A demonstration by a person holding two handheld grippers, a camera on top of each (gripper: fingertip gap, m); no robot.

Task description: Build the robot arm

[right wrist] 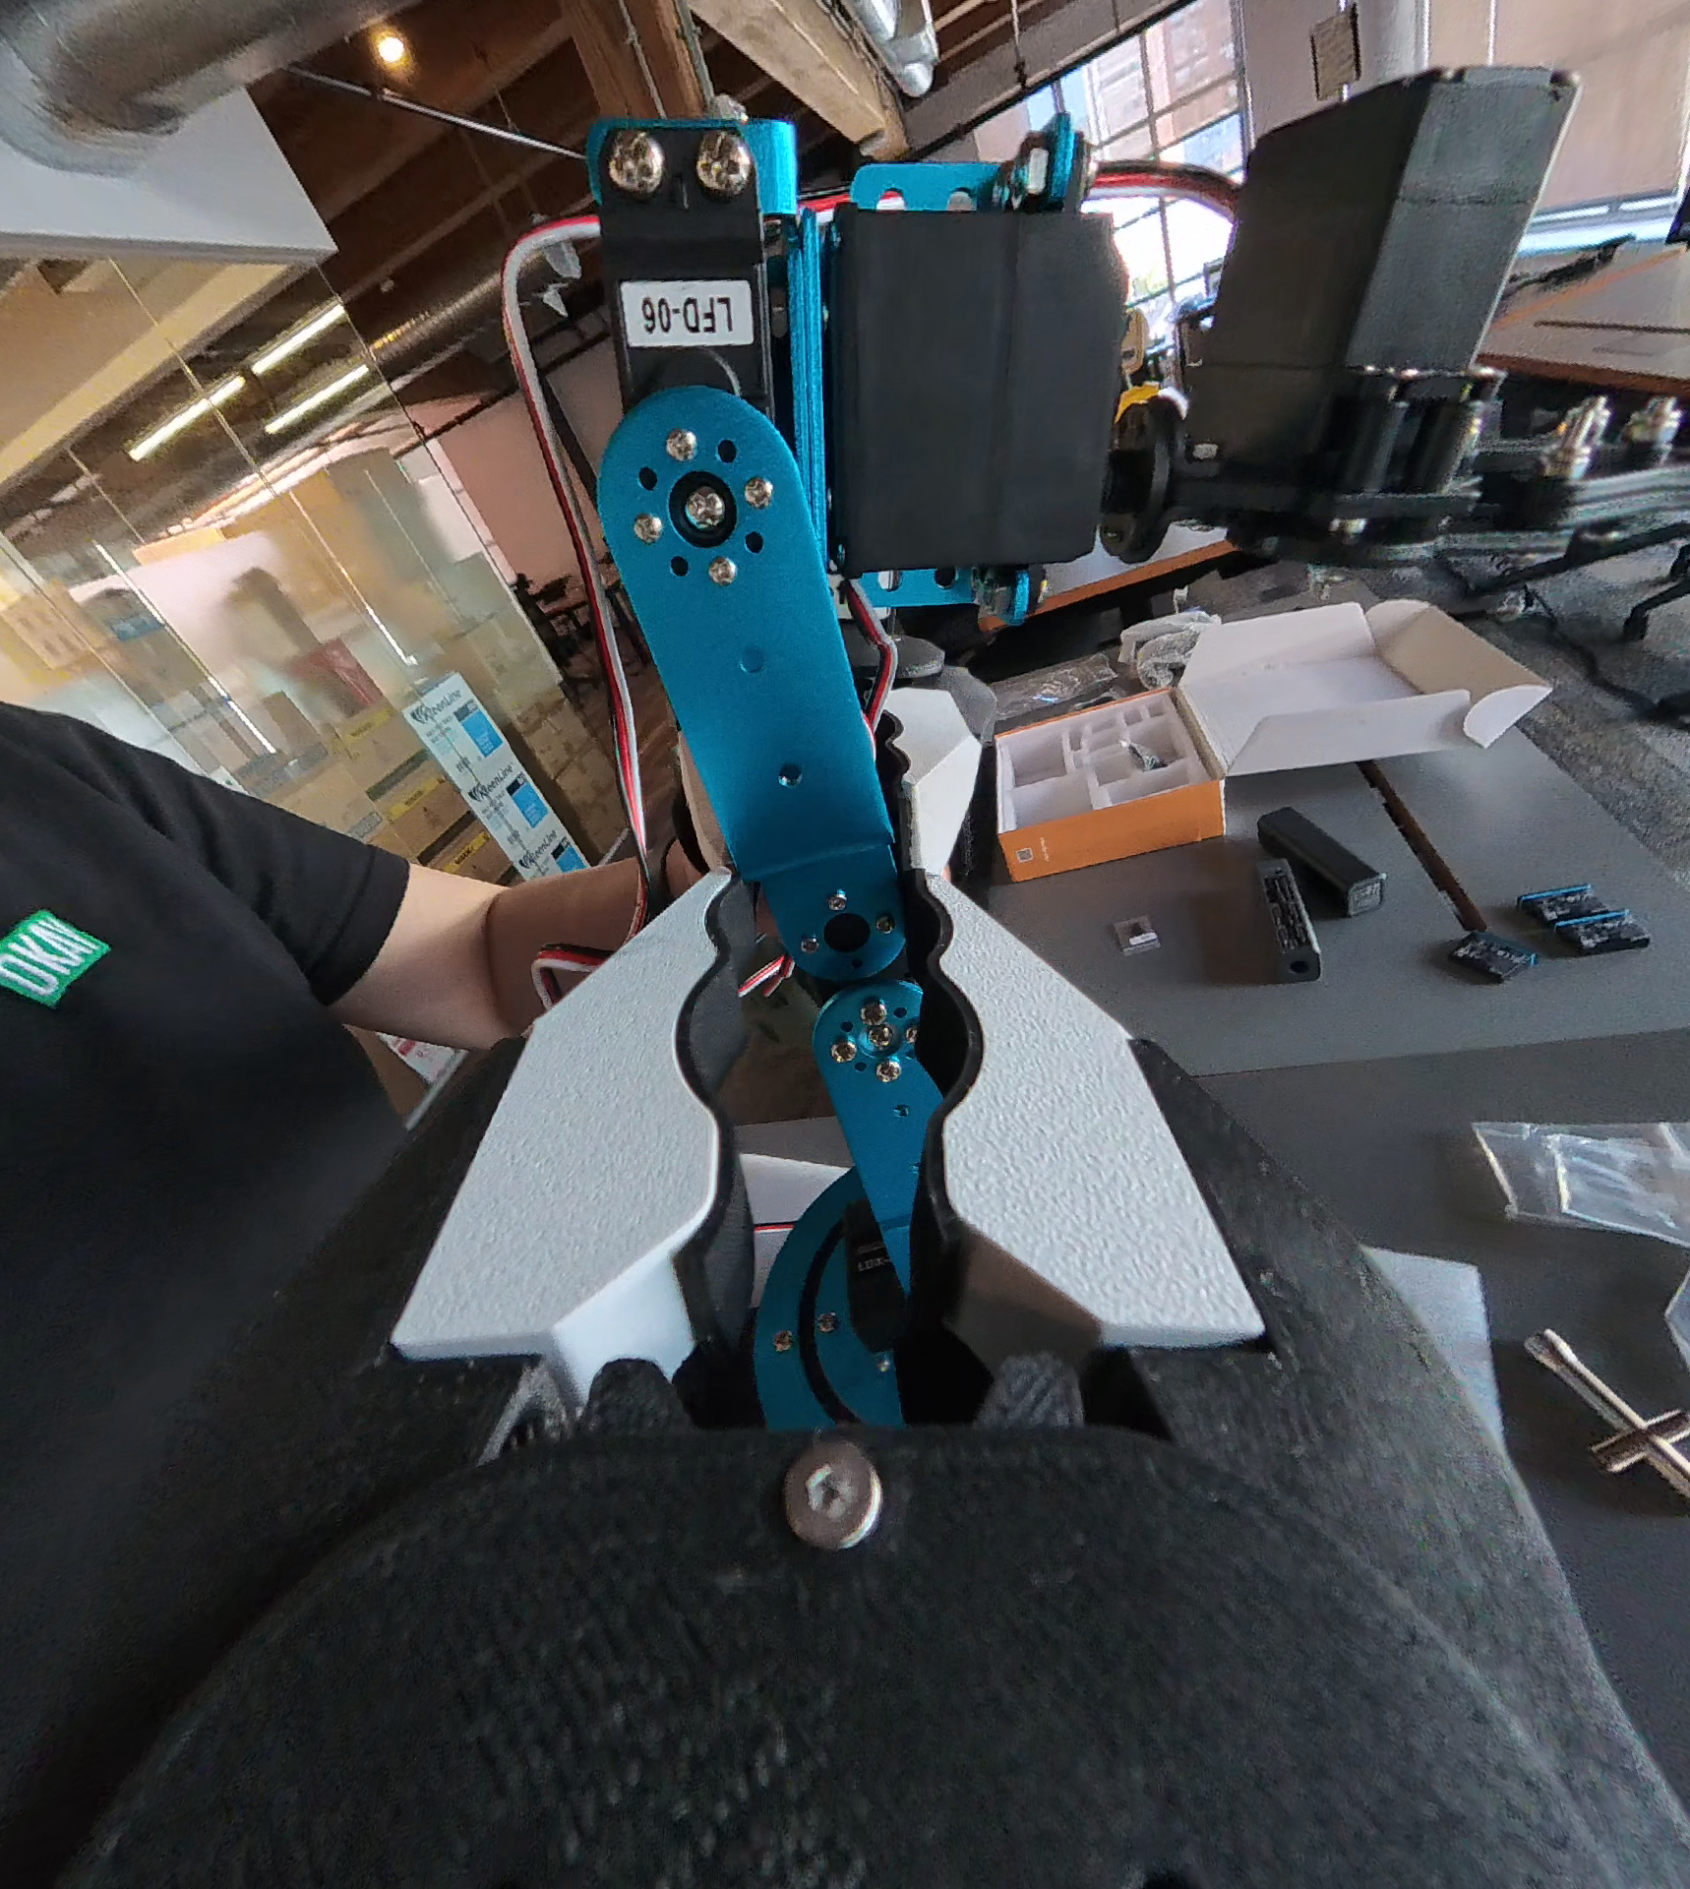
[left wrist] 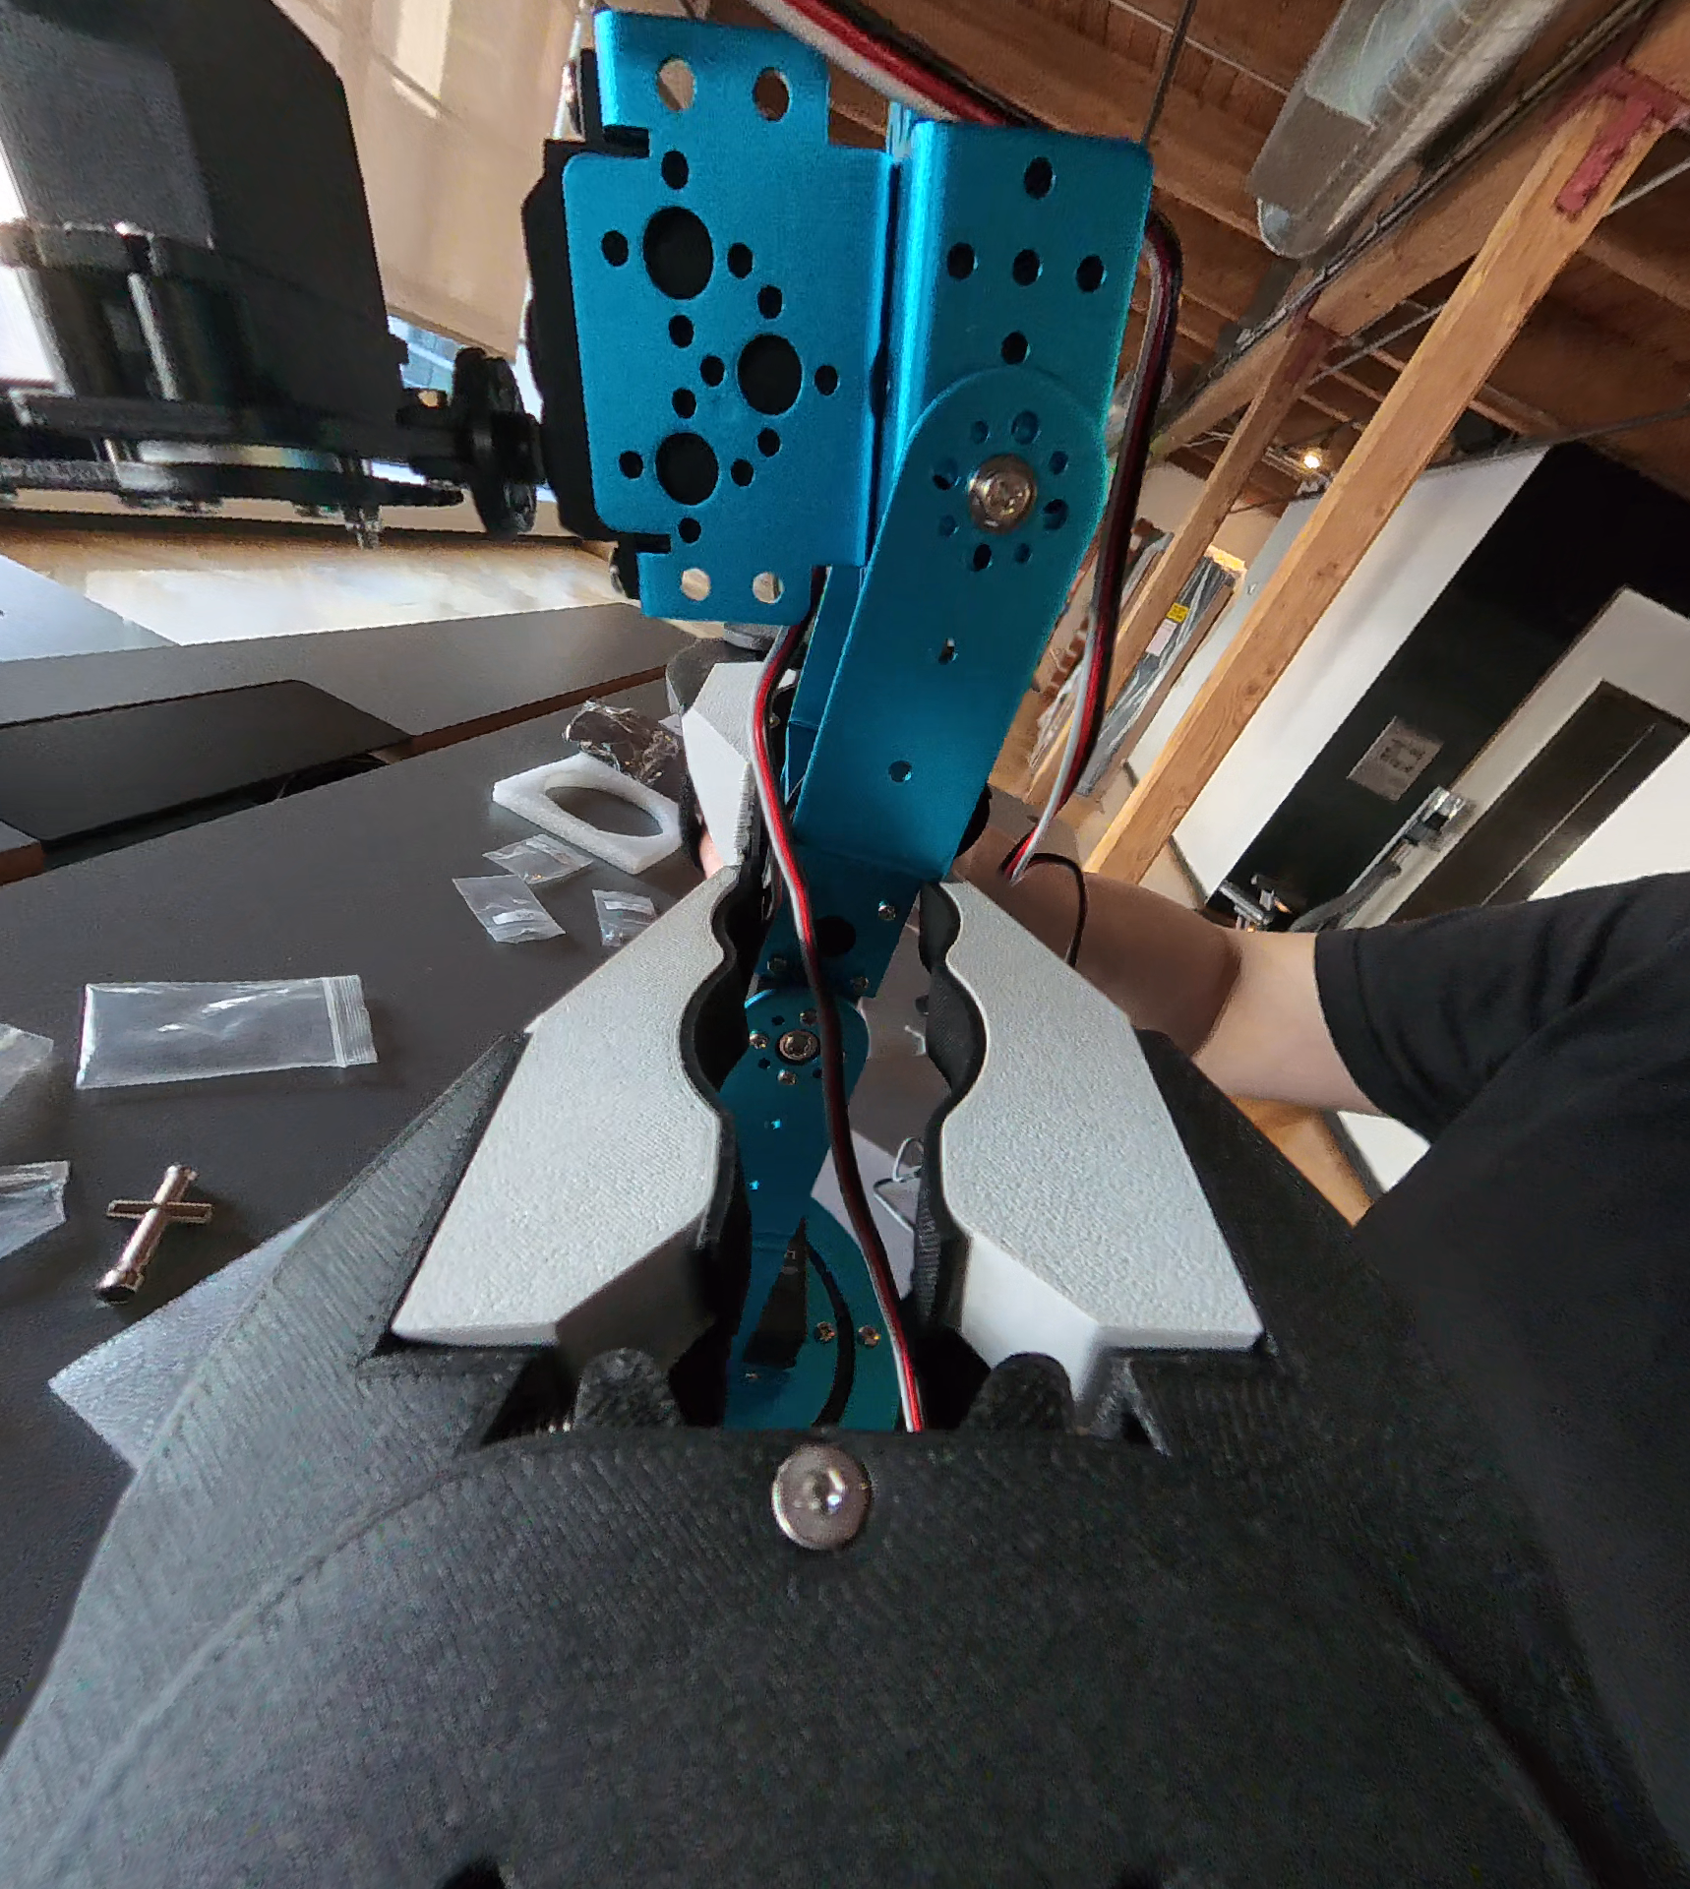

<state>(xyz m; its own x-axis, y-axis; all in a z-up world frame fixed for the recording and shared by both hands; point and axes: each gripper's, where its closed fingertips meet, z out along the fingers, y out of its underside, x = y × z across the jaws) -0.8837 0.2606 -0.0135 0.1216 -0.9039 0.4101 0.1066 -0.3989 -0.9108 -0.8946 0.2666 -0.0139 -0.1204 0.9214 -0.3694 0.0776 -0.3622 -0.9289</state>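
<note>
A blue metal robot arm [left wrist: 759, 337] with perforated brackets, black servos [right wrist: 964, 388] and red, white and black wires stands upright on the dark table [left wrist: 309, 920]. My left gripper [left wrist: 836, 905] has its white fingers [left wrist: 606, 1114] closed around the arm's lower link. My right gripper [right wrist: 831, 905] clamps the same lower link [right wrist: 877, 1073] from the opposite side with its white fingers [right wrist: 596, 1145]. Each view shows part of the other gripper's white finger behind the arm [left wrist: 718, 736] [right wrist: 943, 777]. The arm's round base [right wrist: 820, 1329] sits between the jaws.
Small plastic bags [left wrist: 223, 1027] and a cross-shaped metal wrench [left wrist: 151, 1242] lie on the left; a white foam piece [left wrist: 585, 808] lies farther off. An open orange box [right wrist: 1107, 808], black parts [right wrist: 1316, 848] and small modules [right wrist: 1577, 920] lie on the right. A person's forearm [left wrist: 1260, 1012] reaches across. The tips of both grippers are at nearly the same place. The cross-shaped metal wrench [left wrist: 151, 1242] is about equally far from each gripper, around 25 cm. It turns up in the right wrist view [right wrist: 1590, 1404] as well.
</note>
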